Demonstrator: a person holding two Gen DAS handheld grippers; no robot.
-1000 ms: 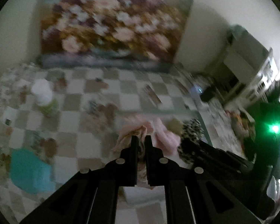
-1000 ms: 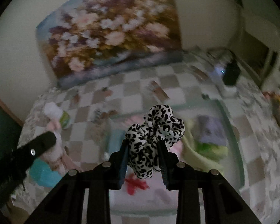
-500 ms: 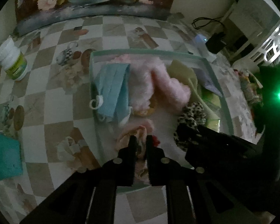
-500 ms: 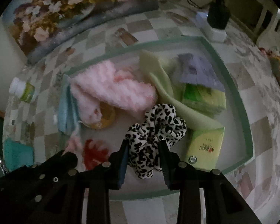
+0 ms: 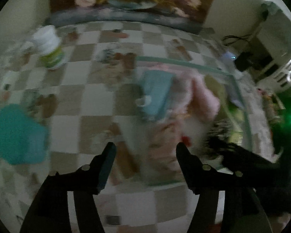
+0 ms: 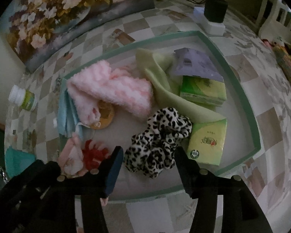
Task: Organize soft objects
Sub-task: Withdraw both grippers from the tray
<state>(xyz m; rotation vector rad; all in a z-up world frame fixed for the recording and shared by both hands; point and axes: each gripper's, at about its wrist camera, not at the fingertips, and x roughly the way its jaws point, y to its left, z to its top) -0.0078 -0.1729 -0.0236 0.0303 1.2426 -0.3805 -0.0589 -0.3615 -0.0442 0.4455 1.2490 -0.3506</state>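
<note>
The right gripper [image 6: 148, 156] pointed down into the green-rimmed tray [image 6: 240, 89]. Its jaws had just been opening and stood apart. The spotted scrunchie [image 6: 159, 141] lay on the tray floor between them, and neither jaw pressed on it. Just past the right jaw sat a yellow-green tissue pack [image 6: 207, 143]. Farther ahead of the jaws lay a fluffy pink sock [image 6: 110, 89], a pale green cloth [image 6: 161, 85], another tissue pack [image 6: 203, 91] and a purple packet [image 6: 194, 64]. Off to the left of the jaws were a blue face mask [image 6: 66, 114] and a red hair tie [image 6: 93, 153].

The left gripper [image 5: 144, 149] was over the near left edge of the tray. Its jaws had also just been opening and stood wide apart. That picture was blurry, but a pink floral cloth [image 5: 161, 141] lay below, between the jaws, and nothing was pinched. Far left of those jaws, on the checked surface [image 5: 87, 89], were a teal cloth [image 5: 19, 136] and a white bottle [image 5: 48, 46].
</note>
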